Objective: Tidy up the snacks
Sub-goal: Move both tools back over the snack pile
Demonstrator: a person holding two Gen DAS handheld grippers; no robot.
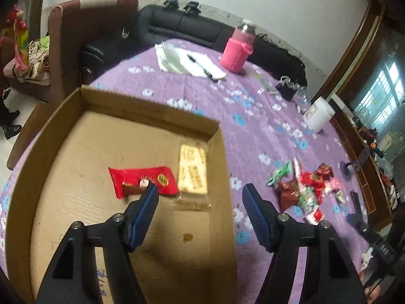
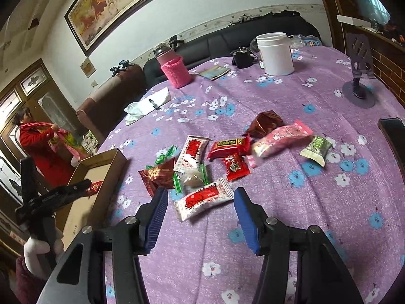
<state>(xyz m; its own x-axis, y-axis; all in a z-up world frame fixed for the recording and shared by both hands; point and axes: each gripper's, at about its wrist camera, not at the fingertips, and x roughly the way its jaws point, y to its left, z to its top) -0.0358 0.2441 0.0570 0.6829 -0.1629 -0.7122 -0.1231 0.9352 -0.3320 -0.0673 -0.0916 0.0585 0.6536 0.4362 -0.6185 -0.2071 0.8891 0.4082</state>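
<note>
A shallow cardboard box (image 1: 63,131) lies on the purple flowered tablecloth. Inside it are a red snack packet (image 1: 141,179) and a clear-wrapped pale biscuit bar (image 1: 193,174). My left gripper (image 1: 200,192) is open and empty above the box's right wall, its left fingertip over the red packet. A pile of wrapped snacks (image 1: 303,190) lies to the right of the box. In the right wrist view my right gripper (image 2: 201,197) is open and empty, just in front of a white and red packet (image 2: 203,198) at the near edge of the snack pile (image 2: 235,152). The box (image 2: 101,174) shows at the left.
A pink-sleeved bottle (image 1: 238,50), papers with a pen (image 1: 192,63), a white tub (image 2: 276,53), a small black container (image 2: 241,58) and a grey phone stand (image 2: 359,76) stand farther back on the table. Sofas line the wall. A person in red (image 2: 38,147) stands at the left.
</note>
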